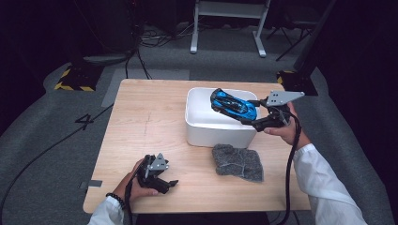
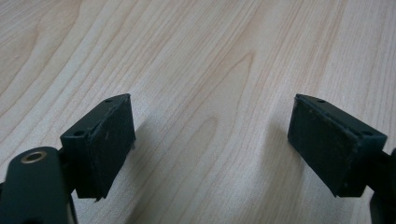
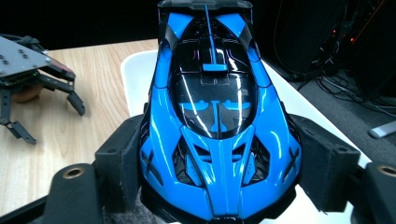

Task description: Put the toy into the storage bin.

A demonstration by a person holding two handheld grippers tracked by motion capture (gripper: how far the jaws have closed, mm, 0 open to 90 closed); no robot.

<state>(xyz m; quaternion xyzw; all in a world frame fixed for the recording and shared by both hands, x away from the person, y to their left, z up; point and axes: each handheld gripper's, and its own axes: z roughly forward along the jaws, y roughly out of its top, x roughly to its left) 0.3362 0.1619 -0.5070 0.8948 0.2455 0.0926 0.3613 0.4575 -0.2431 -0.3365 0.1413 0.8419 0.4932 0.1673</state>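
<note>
right gripper (image 1: 252,112) jaws wide, clamped on the sides of a blue and black toy sports car (image 1: 233,104); in the right gripper view both pads (image 3: 122,161) press the car's (image 3: 215,121) flanks, one each side. car is held above the open top of the white rectangular bin (image 1: 206,129), over its right half, tilted, not touching the rim as far as can be told. left gripper (image 1: 170,183) jaws apart with nothing between them, bare pads (image 2: 109,140) over plain wood in the left gripper view.

around, big to small: light wooden table (image 1: 141,126); the bin right of center; grey crumpled cloth (image 1: 238,161) lying flat just in front of the bin, near it. nothing blocks the bin opening.

right hand (image 1: 284,131) reaches in from the right side, white sleeve (image 1: 324,187), gripper pointing left toward the bin, roughly level. left hand (image 1: 136,185) rests low on the near left part of the table, well apart from the bin, gripper pointing right.
</note>
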